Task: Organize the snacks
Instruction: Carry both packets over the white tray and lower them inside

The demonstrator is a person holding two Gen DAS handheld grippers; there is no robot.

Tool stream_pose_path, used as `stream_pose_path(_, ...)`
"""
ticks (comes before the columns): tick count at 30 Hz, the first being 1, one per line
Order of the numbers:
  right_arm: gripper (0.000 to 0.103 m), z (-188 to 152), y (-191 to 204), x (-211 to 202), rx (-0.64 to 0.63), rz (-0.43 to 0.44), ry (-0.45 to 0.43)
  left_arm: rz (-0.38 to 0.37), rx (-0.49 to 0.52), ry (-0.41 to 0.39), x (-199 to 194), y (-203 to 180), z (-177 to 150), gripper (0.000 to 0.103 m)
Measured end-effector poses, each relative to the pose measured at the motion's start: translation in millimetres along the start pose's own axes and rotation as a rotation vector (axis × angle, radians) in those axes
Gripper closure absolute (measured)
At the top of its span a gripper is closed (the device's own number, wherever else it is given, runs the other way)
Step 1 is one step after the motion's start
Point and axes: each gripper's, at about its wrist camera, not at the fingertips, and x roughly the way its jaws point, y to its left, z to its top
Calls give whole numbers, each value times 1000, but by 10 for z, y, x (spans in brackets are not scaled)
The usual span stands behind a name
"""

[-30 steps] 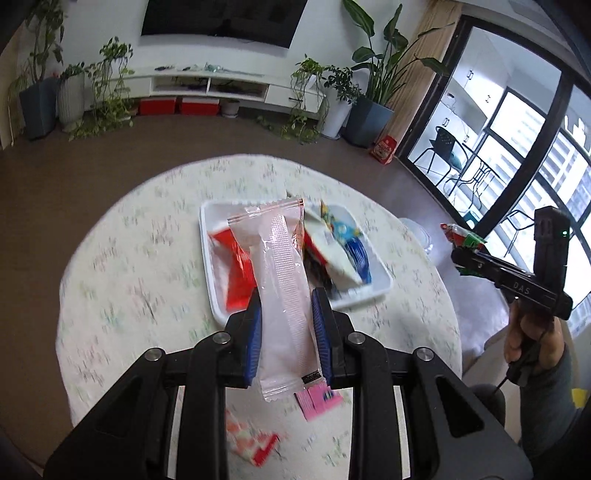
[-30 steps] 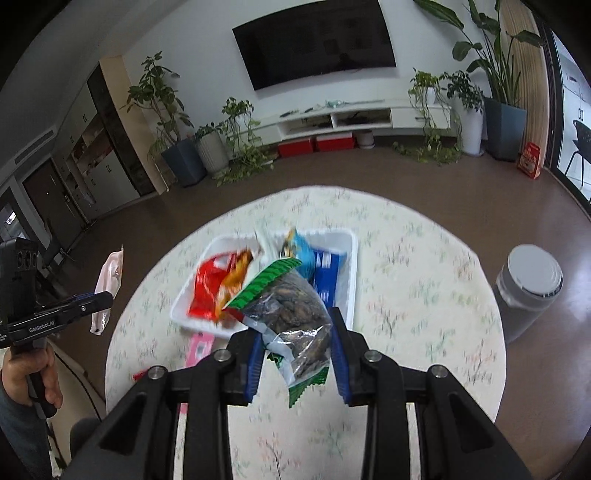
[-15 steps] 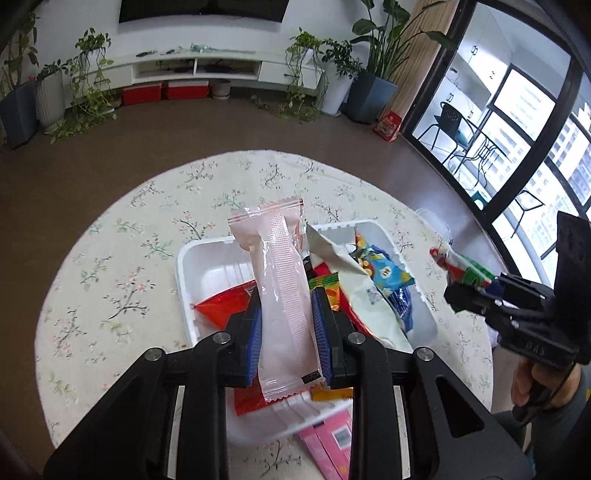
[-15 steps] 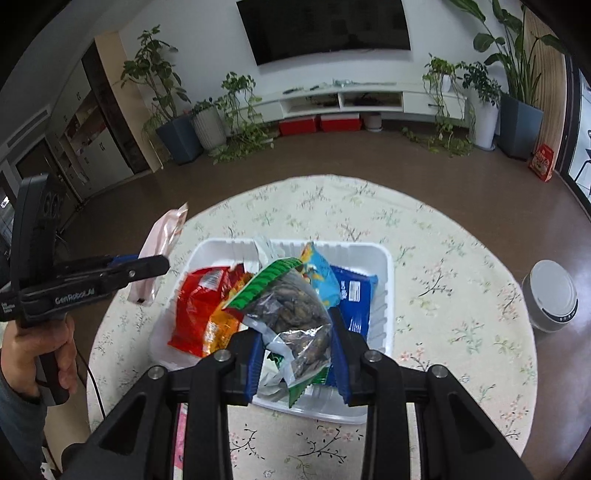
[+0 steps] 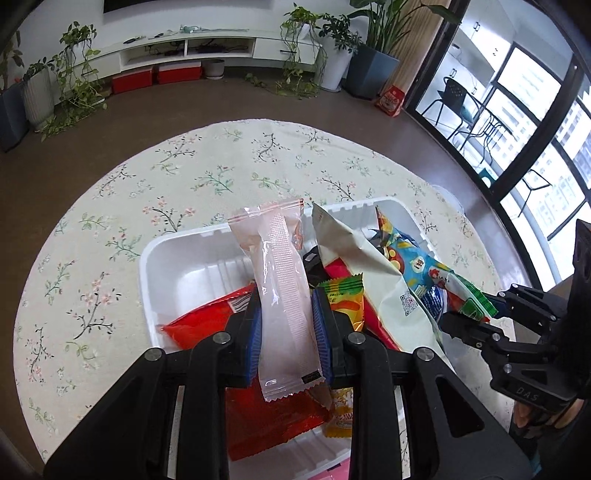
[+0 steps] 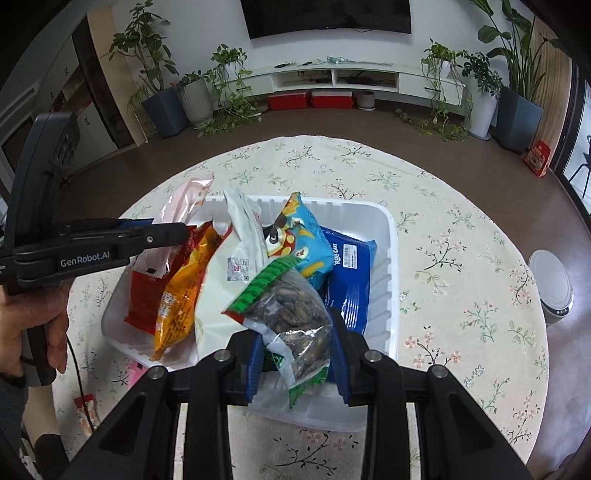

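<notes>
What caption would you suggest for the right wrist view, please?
Right gripper holding a seed packet over the snack-filled white tray, left gripper alongside holding a pink packet.

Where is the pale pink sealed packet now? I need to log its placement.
The pale pink sealed packet is clamped in the left tongs, held over the left part of the white plastic tray, above the red packet, in the left wrist view.

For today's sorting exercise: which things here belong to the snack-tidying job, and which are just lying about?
Belonging to the job:
white tray
pale pink packet in left tongs
seed packet in right tongs
blue packet

Just lying about:
potted plants
grey bin
television
</notes>
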Motion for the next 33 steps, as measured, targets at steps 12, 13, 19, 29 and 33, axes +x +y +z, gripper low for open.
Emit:
stream_pose_path(12,69,-64,27,183,-14,-30,19,12,20,5,168,-40,-74,78)
stream_pose_path(13,69,-64,25,184,-16,-30,20,13,19,3,158,-44,-85,78)
stream_pose_path(19,68,-62,14,183,-14,-26,21,16,17,-5,53,-74,-148,75)
stream_pose_path(29,65,-48,33,173,-21,-39,23,28,13,-22,-23,-68,-178,53)
stream_pose_path(33,60,-57,22,164,-22,-49,22,40,19,-23,-23,-93,-180,53)
